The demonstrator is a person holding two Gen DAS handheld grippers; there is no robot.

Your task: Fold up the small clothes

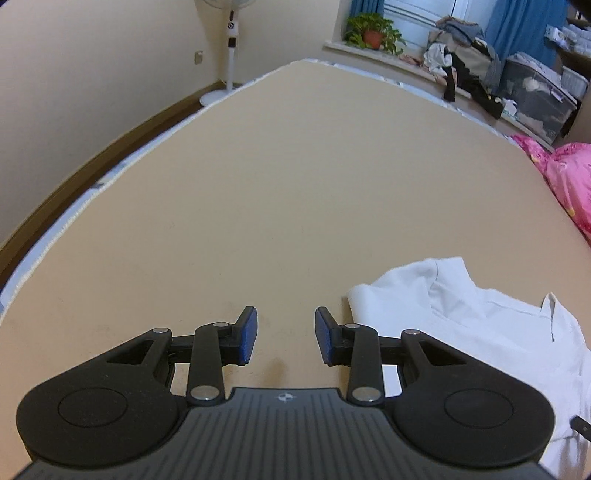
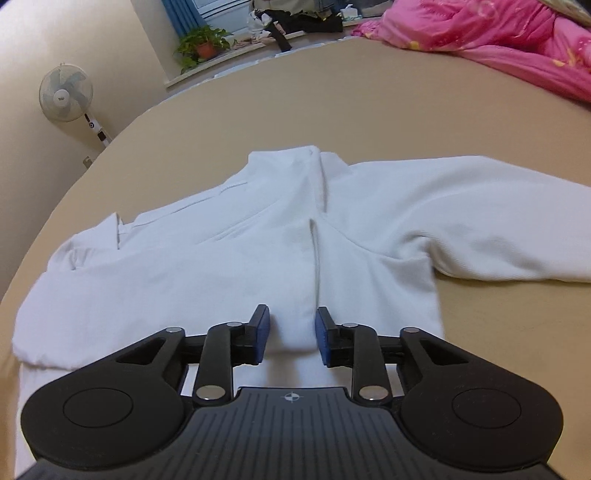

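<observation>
A small white long-sleeved top (image 2: 258,236) lies spread on the tan bed sheet (image 2: 480,110), collar away from me, one sleeve stretched to the right. My right gripper (image 2: 291,336) is open and empty, hovering over the lower middle of the top. In the left wrist view the top (image 1: 480,332) shows at the lower right. My left gripper (image 1: 284,338) is open and empty over bare sheet (image 1: 295,184), just left of the top's edge.
A pink quilt (image 2: 498,40) is bunched at the far right of the bed and also shows in the left wrist view (image 1: 569,181). A standing fan (image 2: 66,96), a potted plant (image 1: 373,33) and piled clothes (image 1: 461,62) on the window ledge lie beyond the bed.
</observation>
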